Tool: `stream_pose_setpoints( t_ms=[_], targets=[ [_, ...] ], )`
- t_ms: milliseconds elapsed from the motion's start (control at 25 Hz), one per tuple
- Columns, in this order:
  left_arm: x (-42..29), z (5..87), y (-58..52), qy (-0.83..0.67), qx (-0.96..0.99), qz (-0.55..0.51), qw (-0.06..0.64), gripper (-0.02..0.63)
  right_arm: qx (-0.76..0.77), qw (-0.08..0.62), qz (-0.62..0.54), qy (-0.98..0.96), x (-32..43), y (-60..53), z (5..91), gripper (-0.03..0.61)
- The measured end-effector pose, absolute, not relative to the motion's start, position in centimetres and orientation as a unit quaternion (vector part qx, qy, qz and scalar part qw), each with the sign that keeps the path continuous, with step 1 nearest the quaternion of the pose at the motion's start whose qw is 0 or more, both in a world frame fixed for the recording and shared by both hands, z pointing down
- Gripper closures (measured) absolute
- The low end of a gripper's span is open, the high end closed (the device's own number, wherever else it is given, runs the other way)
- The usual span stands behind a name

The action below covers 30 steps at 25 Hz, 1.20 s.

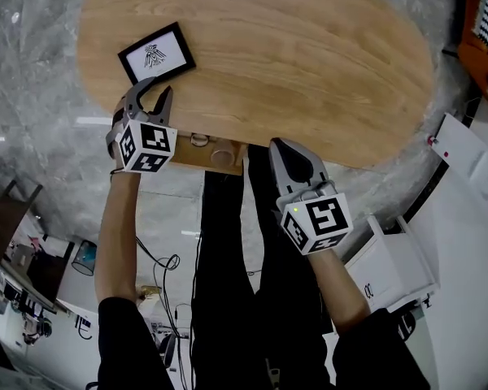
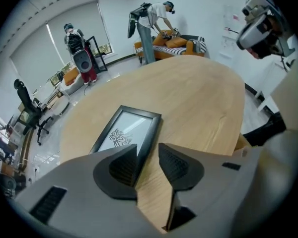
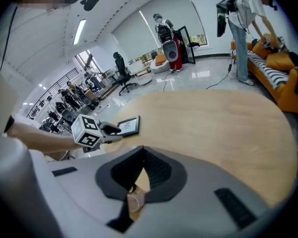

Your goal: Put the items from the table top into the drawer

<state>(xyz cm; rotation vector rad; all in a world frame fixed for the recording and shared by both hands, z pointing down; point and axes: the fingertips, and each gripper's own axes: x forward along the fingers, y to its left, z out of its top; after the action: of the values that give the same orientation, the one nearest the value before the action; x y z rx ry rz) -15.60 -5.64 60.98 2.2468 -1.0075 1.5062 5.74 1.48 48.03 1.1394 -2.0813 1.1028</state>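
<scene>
Left gripper (image 1: 159, 89): left of centre in the head view, marker cube toward the camera. Its jaws are spread and pinch nothing. The tips point down at the near corner of the picture frame (image 1: 156, 53); contact cannot be told. It is judged to be lined up to take the frame by its edge.

Picture frame: black border, pale print, lying flat at the upper left of the tabletop (image 1: 309, 63). It is the one item seen on top and not yet in the drawer.

Drawer (image 1: 187, 159): light wood, standing open under the tabletop's near edge, between the two grippers. A few small round items lie inside, too small to identify. It is probably open to receive the frame.

Right gripper (image 1: 278, 145): right of centre, jaws pressed together and empty, tip near the drawer's right end. It is judged to be idle while the other works.

Tabletop: oval, pale wood grain.

Room: a glossy grey floor (image 1: 32, 96), with cables at lower centre and white cabinets (image 1: 472, 161) at right. The gripper views add other people, office chairs, an orange sofa (image 3: 283, 68) and blinds over wide windows.
</scene>
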Motion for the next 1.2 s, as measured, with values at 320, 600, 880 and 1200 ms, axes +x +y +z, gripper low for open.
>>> stream_pose_setpoints(
  t_ms=[320,600,880,1200],
  targets=[
    [-16.4,62.9,-5.9,-0.289,0.764,0.562,0.129,0.476,0.434,0.251,0.413,-0.761,5.9,1.2,47.7,0.569],
    [-16.3,63.0,-6.1,-0.267,0.763,0.582,0.087,0.526,0.434,0.252,0.412,-0.76,5.7,1.6,47.8,0.569],
    [-16.0,62.3,-4.8,-0.278,0.763,0.577,0.083,0.54,0.426,0.255,0.409,-0.766,5.3,2.0,47.7,0.569],
    [-17.6,60.6,-3.0,-0.334,0.755,0.551,0.12,0.54,0.406,0.261,0.402,-0.779,4.2,2.4,47.4,0.569]
  ],
)
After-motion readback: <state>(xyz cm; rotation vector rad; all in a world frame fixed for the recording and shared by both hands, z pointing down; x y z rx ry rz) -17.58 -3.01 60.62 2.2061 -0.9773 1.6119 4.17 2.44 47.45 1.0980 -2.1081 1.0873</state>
